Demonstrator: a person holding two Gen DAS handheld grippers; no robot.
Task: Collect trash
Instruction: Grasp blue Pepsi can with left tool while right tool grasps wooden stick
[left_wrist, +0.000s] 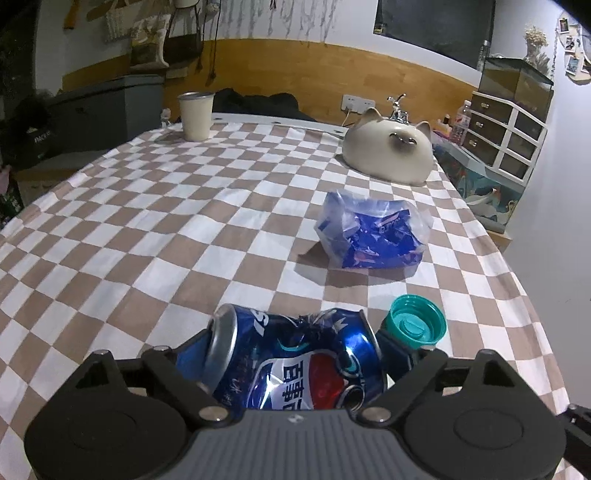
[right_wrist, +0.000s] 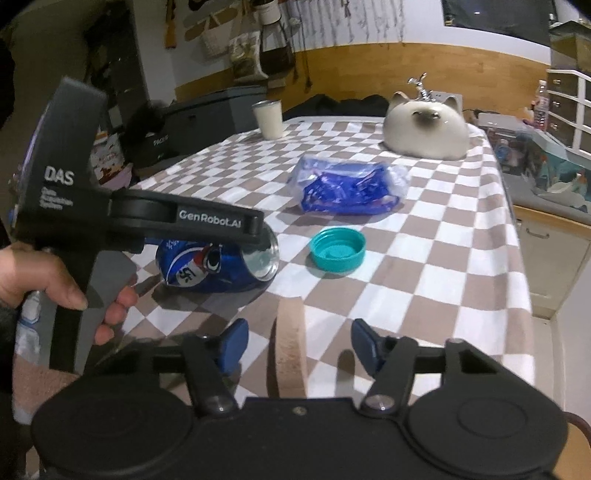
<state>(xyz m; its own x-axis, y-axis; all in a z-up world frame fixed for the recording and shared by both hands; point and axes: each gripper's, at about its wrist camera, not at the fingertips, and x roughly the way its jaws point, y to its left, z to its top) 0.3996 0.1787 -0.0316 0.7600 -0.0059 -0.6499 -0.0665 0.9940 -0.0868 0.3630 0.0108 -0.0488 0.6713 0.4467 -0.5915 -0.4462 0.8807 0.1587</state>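
- The left gripper (left_wrist: 295, 354) stands wide, one finger at each end of the crushed blue soda can (left_wrist: 291, 365), which lies on its side on the checked tablecloth (left_wrist: 147, 229). The fingers look to touch or nearly touch the can's ends; I cannot tell if they press yet.
- The right gripper (right_wrist: 295, 347) is about half open, and a roll of tape (right_wrist: 290, 354) stands on edge between its blue fingertips (right_wrist: 232, 343), with a gap on both sides.
- A person's hand (right_wrist: 55, 280) holds the left gripper's handle at the left of the right wrist view.
- Step in hand, as I judge it: taking hold of two pieces of trash at once. Next, each gripper needs to close firmly, then lift.
- A teal bottle cap (right_wrist: 338, 249) lies just right of the can; a bag of blue wrappers (right_wrist: 347, 188) lies farther off.
- At the far end stand a cream cup (left_wrist: 195, 116) and a cat-shaped bowl (left_wrist: 388, 147).
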